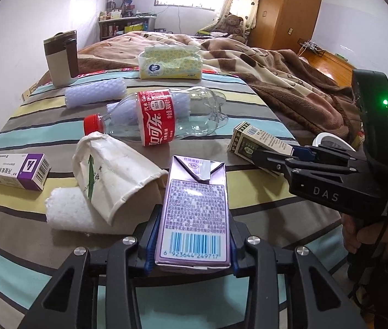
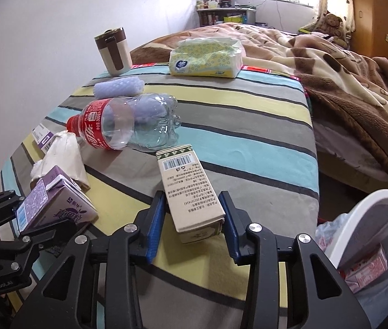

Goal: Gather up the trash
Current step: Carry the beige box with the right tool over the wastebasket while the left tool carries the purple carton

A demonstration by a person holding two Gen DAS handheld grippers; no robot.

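Currently, the main risk is a slip during lift-off: each carton is thin card and is pinched only near its lower end, so a quick tilt toward the white bin [image 2: 369, 219] could let it pivot out of the pads, and too hard a squeeze could crush it and spill any leftover liquid onto the striped bed cover [image 2: 249, 126]. The left gripper [image 1: 192, 242] is narrowed onto the purple milk carton [image 1: 195, 208], blue pads against both side walls, the carton's far end resting on the bed beside the crumpled paper cup [image 1: 111, 170]. The right gripper [image 2: 194, 226] is likewise closed on the green-and-cream carton [image 2: 187, 189], which lies on the cover just in front of the empty cola bottle [image 2: 128, 124]. No earlier view is available to confirm pad pressure beyond this contact.
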